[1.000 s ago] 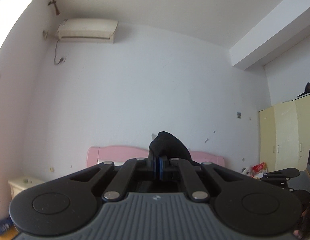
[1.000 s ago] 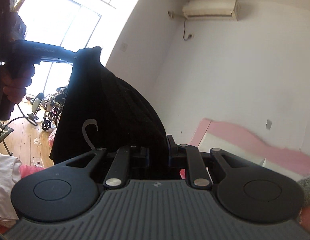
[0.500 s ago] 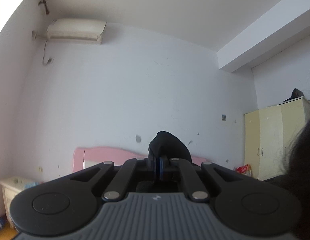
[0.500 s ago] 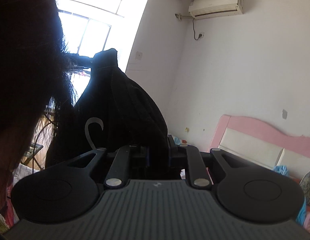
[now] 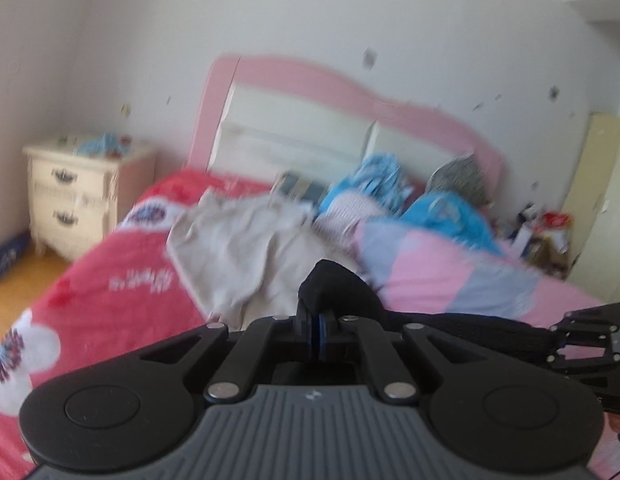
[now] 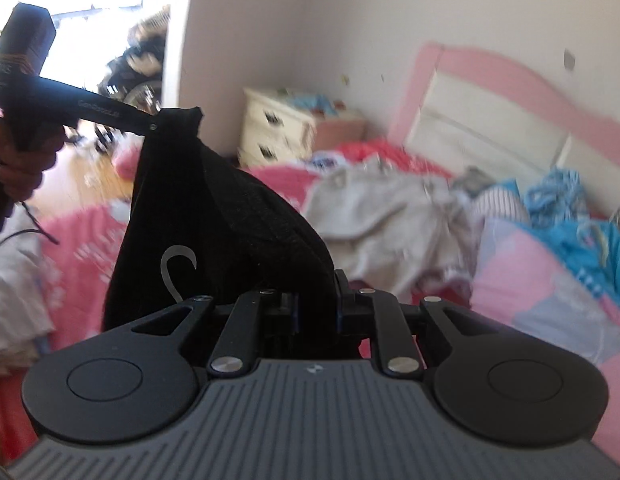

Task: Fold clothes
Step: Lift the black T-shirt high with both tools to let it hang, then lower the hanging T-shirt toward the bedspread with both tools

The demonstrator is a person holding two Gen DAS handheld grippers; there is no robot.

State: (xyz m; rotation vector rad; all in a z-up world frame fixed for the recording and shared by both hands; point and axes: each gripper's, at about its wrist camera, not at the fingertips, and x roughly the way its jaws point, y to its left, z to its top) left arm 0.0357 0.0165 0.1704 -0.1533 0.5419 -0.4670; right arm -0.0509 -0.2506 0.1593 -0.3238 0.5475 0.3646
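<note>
Pink headboard [image 5: 350, 92] backs the bed; cream nightstand [image 5: 73, 200] sits left of it, yellow wardrobe [image 5: 602, 216] off right.

Each camera sits just behind its own gripper, looking forward and slightly downward over the bed [image 5: 109, 264] toward the far pink headboard [image 5: 310, 80]. Both views share the headboard, the nightstand [image 6: 277, 128] on the left and the grey garment [image 6: 382, 216]. The right view also catches the left gripper [image 6: 177, 120] at near left.

I'm looking into a home bedroom; a bed [image 5: 109, 264] with pink headboard [image 5: 310, 92], cream nightstand [image 5: 69, 192], rumpled bedding [image 5: 430, 264].
</note>
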